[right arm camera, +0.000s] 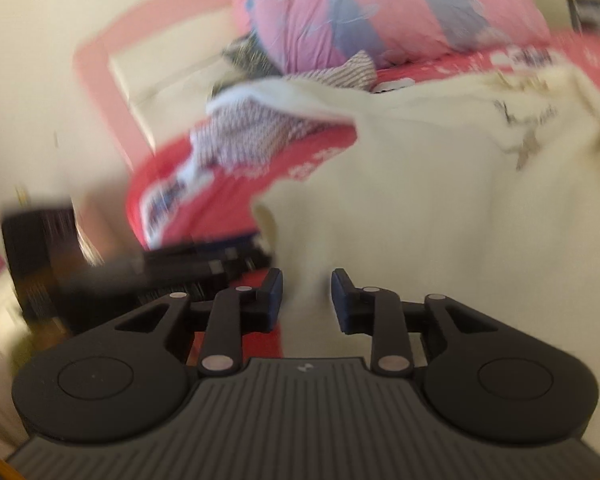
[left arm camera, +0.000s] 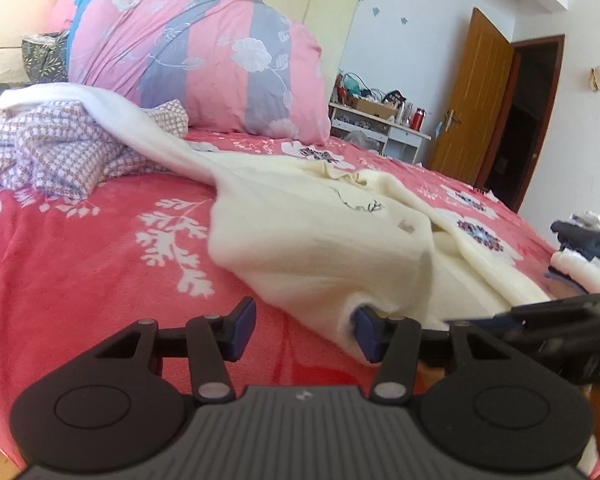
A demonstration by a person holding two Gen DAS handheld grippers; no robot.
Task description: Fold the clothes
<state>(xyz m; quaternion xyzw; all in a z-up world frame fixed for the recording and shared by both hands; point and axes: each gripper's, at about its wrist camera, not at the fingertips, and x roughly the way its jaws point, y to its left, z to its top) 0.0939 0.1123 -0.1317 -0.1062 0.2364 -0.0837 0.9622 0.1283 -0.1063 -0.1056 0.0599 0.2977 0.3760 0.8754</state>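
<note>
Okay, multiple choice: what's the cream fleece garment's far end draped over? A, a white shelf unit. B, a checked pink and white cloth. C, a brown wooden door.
B: the cream fleece garment stretches back across the red floral bedspread and overlaps the crumpled checked pink and white cloth.

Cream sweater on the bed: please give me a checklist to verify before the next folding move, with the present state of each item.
1. Left gripper open: ok, jaws wide apart.
2. Left gripper holds the cream sweater: not ok, only one finger touches its edge.
3. Right gripper open: ok, with sweater fabric between the fingers.
4. Right grip closed on fabric: not ok.
5. Sweater lies flat: not ok, it is bunched, one sleeve trailing over the checked garment.
6. Red blanket bare beside the sweater: ok.
</note>
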